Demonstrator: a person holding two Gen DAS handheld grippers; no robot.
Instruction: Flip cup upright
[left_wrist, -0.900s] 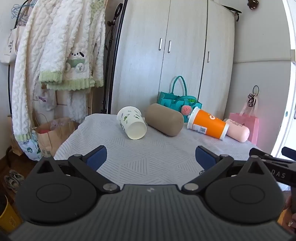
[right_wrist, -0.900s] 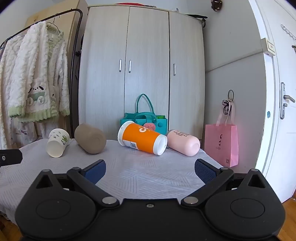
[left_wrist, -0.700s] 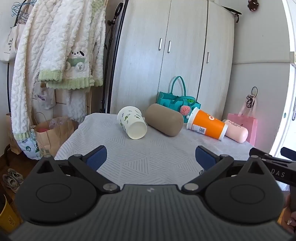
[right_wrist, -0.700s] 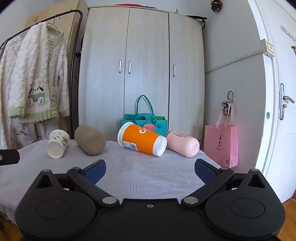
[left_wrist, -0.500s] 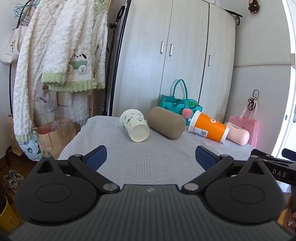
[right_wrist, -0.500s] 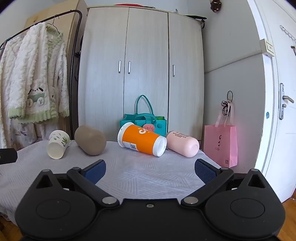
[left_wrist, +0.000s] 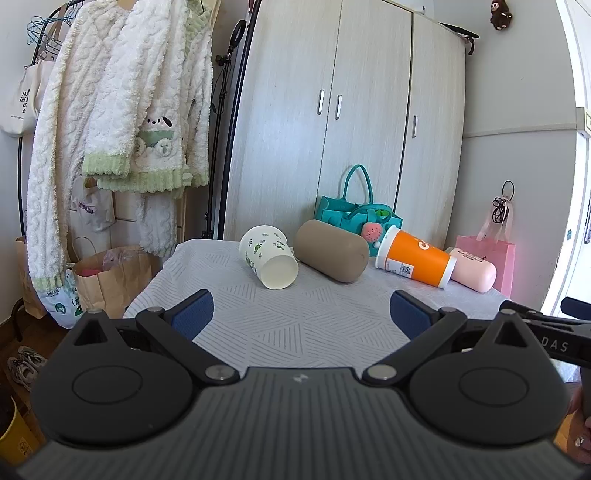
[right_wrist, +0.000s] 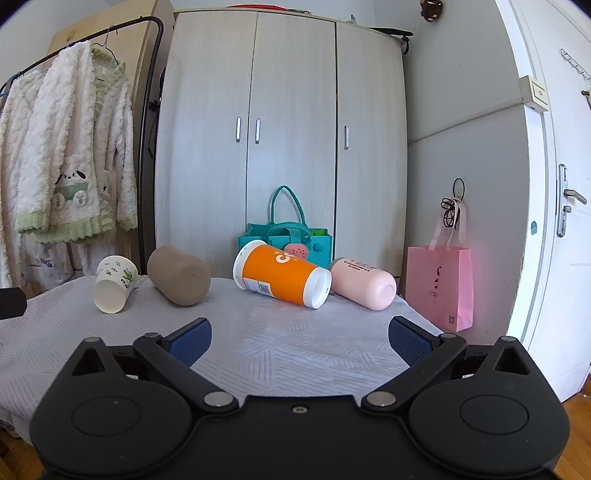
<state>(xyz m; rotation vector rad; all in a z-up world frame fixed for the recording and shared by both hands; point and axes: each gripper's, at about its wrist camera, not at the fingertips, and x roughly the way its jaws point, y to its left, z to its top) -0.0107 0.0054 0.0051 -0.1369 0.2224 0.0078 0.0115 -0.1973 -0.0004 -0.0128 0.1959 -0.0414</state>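
Observation:
Four cups lie on their sides in a row at the far side of the grey patterned table (left_wrist: 306, 325): a white paper cup with green prints (left_wrist: 267, 256) (right_wrist: 114, 282), a brown cup (left_wrist: 332, 254) (right_wrist: 179, 275), an orange cup with a white lid (left_wrist: 415, 262) (right_wrist: 282, 278) and a pink cup (left_wrist: 472, 271) (right_wrist: 364, 282). My left gripper (left_wrist: 301, 314) is open and empty, over the near table part, short of the white cup. My right gripper (right_wrist: 299, 338) is open and empty, short of the orange cup.
A teal bag (right_wrist: 286, 236) stands behind the cups against a wardrobe (right_wrist: 280, 129). A pink paper bag (right_wrist: 441, 284) hangs at the right wall. Robes on a rack (left_wrist: 122, 122) and paper bags (left_wrist: 110, 277) stand left of the table.
The left gripper has drifted slightly, so the cups sit a little lower in its view. The right gripper has hardly moved. Both stay open.

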